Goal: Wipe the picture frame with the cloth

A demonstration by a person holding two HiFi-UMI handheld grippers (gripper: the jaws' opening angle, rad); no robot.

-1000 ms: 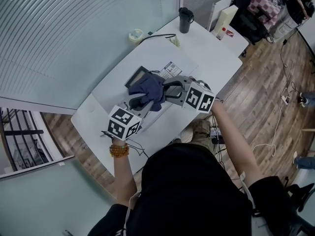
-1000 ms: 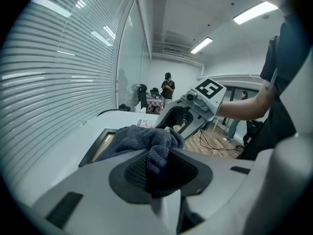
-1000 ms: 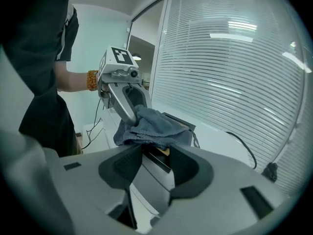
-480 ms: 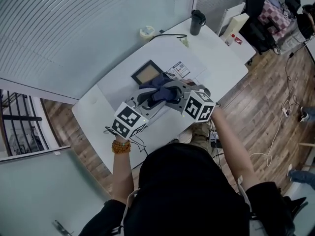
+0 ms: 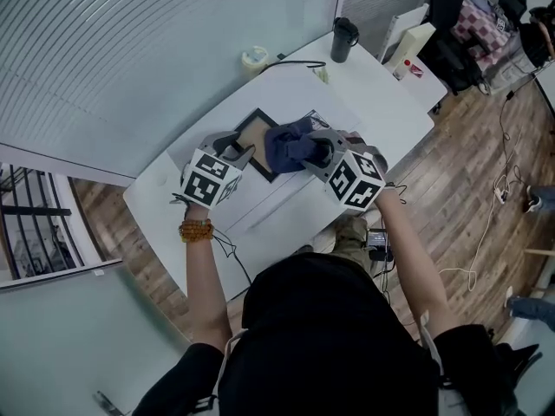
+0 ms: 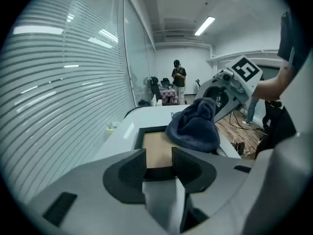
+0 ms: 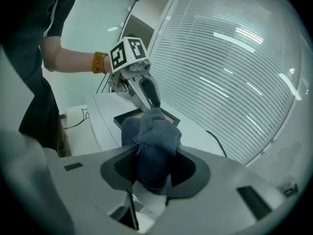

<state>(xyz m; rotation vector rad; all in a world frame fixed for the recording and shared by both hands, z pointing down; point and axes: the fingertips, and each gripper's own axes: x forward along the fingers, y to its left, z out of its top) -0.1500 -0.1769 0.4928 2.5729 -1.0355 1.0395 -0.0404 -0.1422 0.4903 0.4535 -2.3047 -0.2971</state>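
- Step in hand: the right gripper (image 7: 155, 155) is clamping the bunched cloth (image 5: 289, 144) and setting it on the frame (image 5: 251, 133). Its jaws are just closing further, with the fabric packed between them. Wiping appears to be starting rather than finishing.
- The left gripper (image 6: 159, 153) is standing with jaws apart; they are just opening and are clamping nothing. The frame's near edge is showing in the gap past the tips.
- The frame is lying flat on the tabletop (image 5: 286, 206), close to the long edge beside the blinds, about midway along it. The cloth is covering the frame's right part, leaving the brown panel bare on the left.
- Next move, as judged: the right gripper is needing to drag the cloth across the bare panel and border. The left gripper is probably needing to press or pinch the frame's near edge, so that the frame is not sliding along.
- Count: one frame, one cloth, two grippers, and one dark cup (image 5: 344, 39) near the tabletop's far corner.
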